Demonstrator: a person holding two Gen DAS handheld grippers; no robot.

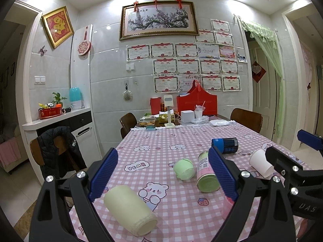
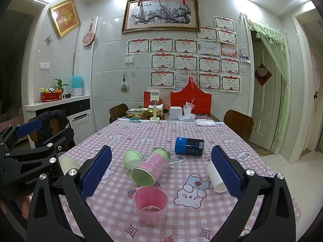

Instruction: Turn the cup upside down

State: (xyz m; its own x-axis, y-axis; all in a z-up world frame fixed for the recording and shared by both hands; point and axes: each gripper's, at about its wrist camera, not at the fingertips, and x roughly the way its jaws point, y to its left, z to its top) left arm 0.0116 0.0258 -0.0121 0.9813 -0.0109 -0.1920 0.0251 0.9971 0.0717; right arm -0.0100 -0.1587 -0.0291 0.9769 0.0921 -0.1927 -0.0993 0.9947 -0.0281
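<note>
A pink translucent cup (image 2: 151, 203) stands upright, mouth up, on the checked tablecloth near the front edge, between and just ahead of my open right gripper (image 2: 161, 173). A cream cup (image 1: 129, 209) lies on its side between the fingers of my open left gripper (image 1: 161, 173); it also shows in the right wrist view (image 2: 68, 164). A white paper cup (image 2: 215, 177) lies on its side by my right finger; it also shows in the left wrist view (image 1: 260, 162). A small green cup (image 1: 184, 169) lies on its side mid-table.
A pink-and-green can (image 2: 150, 168) and a blue can (image 2: 189, 146) lie on their sides mid-table. Boxes, a red bag (image 2: 190, 100) and food containers crowd the far end. Chairs (image 2: 239, 124) stand around the table; one at left carries a black jacket (image 1: 58, 147).
</note>
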